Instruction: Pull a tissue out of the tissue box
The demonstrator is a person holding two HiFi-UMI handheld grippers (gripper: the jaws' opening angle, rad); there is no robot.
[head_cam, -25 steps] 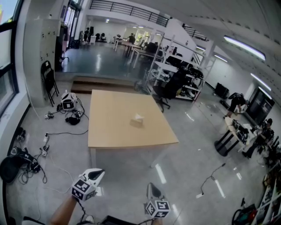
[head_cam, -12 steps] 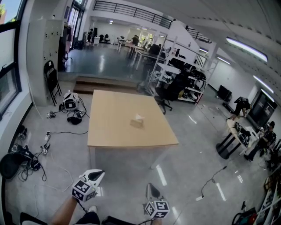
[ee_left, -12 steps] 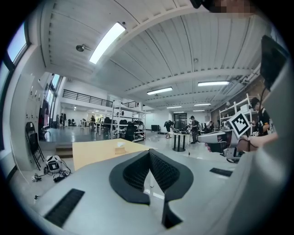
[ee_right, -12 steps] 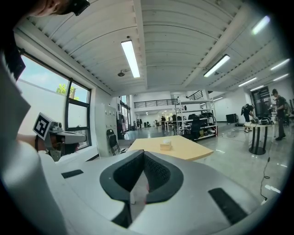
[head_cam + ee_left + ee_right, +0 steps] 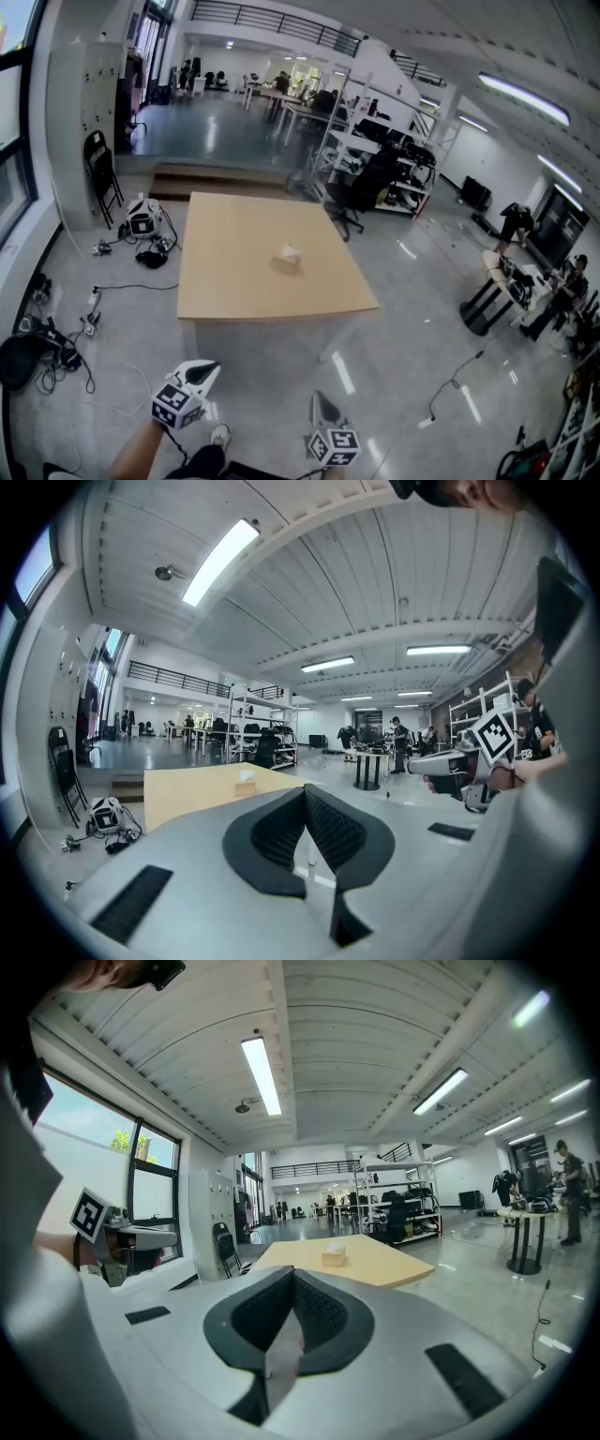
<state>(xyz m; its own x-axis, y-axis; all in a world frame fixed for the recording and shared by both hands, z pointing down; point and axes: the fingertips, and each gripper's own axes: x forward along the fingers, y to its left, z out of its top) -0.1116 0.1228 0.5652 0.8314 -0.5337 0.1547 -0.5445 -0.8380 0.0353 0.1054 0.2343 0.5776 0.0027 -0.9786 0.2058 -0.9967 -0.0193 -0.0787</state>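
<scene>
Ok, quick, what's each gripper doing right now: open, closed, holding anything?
Left gripper: closed, holding nothing.
Right gripper: closed, holding nothing.

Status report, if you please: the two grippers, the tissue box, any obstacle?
Left gripper and right gripper shut, empty. Tissue box on table, far ahead, untouched. Only floor between; cables off left.

No legible words, numbers or brand names anywhere, only black-and-white square code patterns, on the near left white marker cube [image 5: 178, 403], on the near right white marker cube [image 5: 336, 444]
</scene>
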